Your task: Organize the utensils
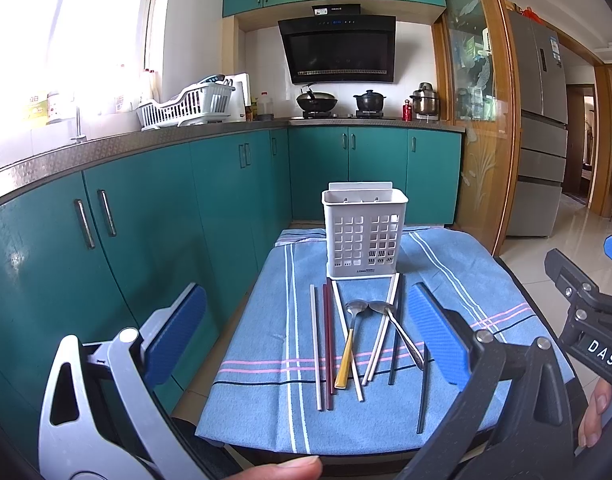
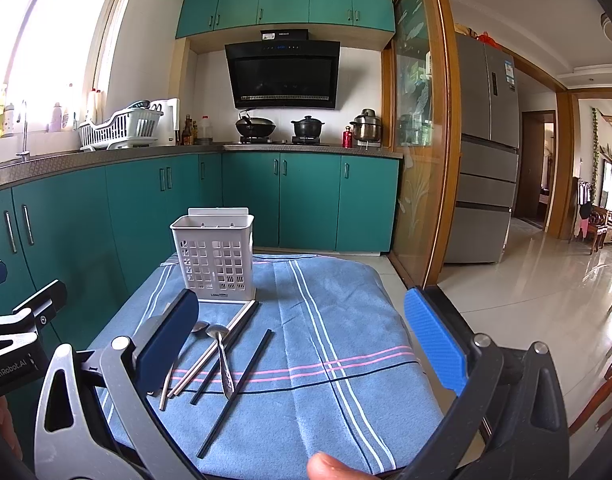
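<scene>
A: Where are your grippers?

B: Your left gripper hangs above the near edge of the cloth, fingers spread wide with nothing between them. Your right gripper is the same: wide apart, empty, above the cloth. In the left view its black body shows at 3 o'clock.

A: And the utensils?

B: All loose on the cloth, just in front of the caddy. In the left view the caddy stands upright at 12 o'clock from the pile. From 9 o'clock across you have a white chopstick, a dark red one, another white one lying slantwise, then the yellow-handled spoon with its bowl toward the caddy. Beside it at 3 o'clock lies the steel spoon, its bowl touching the first spoon's bowl. A white pair crosses under its handle. Two dark chopsticks lie farthest right.

A: Is anything in the caddy?

B: You cannot tell; the rim hides its inside. Your thumb shows at 6 o'clock in the left view.
</scene>
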A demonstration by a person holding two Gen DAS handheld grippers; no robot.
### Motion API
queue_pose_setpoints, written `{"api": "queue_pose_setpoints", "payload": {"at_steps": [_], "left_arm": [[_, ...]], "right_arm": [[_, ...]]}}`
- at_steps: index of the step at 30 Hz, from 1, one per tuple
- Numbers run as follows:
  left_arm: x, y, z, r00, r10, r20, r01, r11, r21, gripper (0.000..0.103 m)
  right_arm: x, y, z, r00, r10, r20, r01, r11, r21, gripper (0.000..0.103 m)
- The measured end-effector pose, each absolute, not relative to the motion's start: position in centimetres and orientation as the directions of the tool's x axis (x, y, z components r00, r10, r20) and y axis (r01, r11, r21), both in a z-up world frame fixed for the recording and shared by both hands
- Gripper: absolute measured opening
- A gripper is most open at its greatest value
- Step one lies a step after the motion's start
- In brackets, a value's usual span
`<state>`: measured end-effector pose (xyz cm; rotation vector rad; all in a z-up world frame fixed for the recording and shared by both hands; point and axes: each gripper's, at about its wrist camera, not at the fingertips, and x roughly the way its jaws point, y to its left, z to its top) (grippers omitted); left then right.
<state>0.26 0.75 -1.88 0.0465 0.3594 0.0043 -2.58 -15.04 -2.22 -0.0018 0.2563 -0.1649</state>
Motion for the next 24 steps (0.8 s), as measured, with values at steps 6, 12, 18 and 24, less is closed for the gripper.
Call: {"api": "queue_pose_setpoints", "payload": {"at_steps": [6, 12, 18, 24], "left_arm": [[0.33, 0.62, -1.83, 0.933, 0.018, -0.360, 0.000, 0.999, 0.049, 0.100], [0.31, 0.47, -1.80, 0.930, 0.023, -0.366, -0.003, 0.999, 0.054, 0.100], [0.25, 0.56, -1.96, 0.927, 0.031, -0.374, -0.011, 0.998, 0.055, 0.100], [0.31, 0.56, -2.10, 0.922, 0.036, -0.385, -0.015, 0.998, 0.059, 0.100]], "right_arm": [[-2.57, -15.13, -2.29, 0.953, -0.156, -0.259, 0.156, 0.988, -0.018, 0.100], [-2.54, -15.31, -2.35, 0.953, -0.153, -0.262, 0.155, 0.988, -0.014, 0.100], [-2.49, -15.35, -2.52, 0.953, -0.140, -0.270, 0.142, 0.990, -0.011, 0.100], [-2.48, -15.40, -2.70, 0.952, -0.139, -0.272, 0.140, 0.990, -0.014, 0.100]]}}
